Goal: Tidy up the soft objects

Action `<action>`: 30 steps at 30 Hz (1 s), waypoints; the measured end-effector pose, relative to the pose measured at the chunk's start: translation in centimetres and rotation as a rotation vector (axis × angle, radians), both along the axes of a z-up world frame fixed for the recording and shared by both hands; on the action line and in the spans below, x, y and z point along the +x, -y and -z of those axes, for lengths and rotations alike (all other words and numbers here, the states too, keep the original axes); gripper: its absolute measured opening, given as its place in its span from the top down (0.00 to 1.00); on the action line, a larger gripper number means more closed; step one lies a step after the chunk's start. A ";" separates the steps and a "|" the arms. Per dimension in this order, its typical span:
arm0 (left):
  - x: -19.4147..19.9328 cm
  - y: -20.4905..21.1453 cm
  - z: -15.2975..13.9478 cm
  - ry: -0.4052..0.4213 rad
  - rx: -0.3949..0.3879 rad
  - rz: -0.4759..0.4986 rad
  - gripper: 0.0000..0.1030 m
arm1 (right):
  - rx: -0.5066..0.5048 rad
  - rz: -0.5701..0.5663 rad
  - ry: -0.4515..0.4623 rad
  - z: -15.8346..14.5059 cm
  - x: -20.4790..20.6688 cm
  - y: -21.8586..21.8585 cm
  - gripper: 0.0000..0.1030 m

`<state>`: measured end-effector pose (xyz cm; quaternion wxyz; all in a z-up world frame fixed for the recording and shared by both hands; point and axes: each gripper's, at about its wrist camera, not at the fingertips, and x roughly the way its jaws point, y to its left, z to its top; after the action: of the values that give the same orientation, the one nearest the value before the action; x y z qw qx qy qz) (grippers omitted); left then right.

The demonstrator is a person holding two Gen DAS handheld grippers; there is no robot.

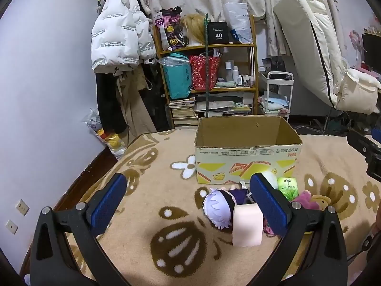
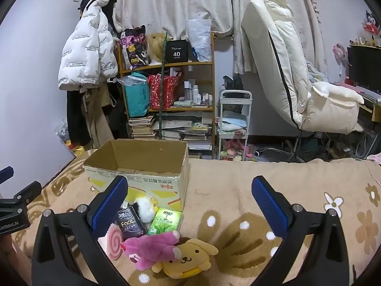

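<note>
Several soft things lie heaped on the patterned blanket (image 2: 238, 181) just in front of an open cardboard box (image 2: 142, 166): a pink plush toy (image 2: 152, 247) sprawled against a yellow dog plush (image 2: 188, 258), a pink swirl lollipop cushion (image 2: 116, 244), a dark tissue pack (image 2: 131, 222) marked "Face", a green tissue pack (image 2: 165, 220) and a white fluffy ball (image 2: 145, 208) close against the box's front wall. From my left camera I also see a doll with pale lilac hair (image 1: 218, 206) lying on its side and a pale pink foam block (image 1: 247, 225) standing beside it, touching it.

I hold both tools above the heap with nothing in them. My left gripper (image 1: 188, 202) has its jaws spread wide, the doll and the foam block near its right finger but untouched. My right gripper (image 2: 190, 205) is likewise spread wide, the pink plush and the yellow dog below and between its fingers, free of the pads.

Beyond the box stand a wooden shelf (image 2: 166, 64) crowded with bags, books and bottles, a white puffer jacket (image 2: 85, 54) hanging by the wall, a small white cart (image 2: 234, 95) and a cream reclining chair (image 2: 297, 83).
</note>
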<state>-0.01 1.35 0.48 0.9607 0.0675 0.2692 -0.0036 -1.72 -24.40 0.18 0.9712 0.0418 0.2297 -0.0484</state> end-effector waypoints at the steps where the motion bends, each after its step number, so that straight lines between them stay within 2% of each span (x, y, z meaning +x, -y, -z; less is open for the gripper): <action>1: 0.0 0.1 0.1 0.001 0.001 -0.003 0.01 | 0.000 0.001 -0.001 0.0 0.0 0.0 0.00; 30: 0.0 -0.8 -0.4 0.008 0.011 -0.018 0.01 | 0.002 -0.002 0.012 0.3 0.1 0.2 0.00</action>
<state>0.02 2.16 0.88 0.9614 0.0703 0.2659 0.0069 -1.62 -24.61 -0.17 0.9726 0.0427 0.2239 -0.0468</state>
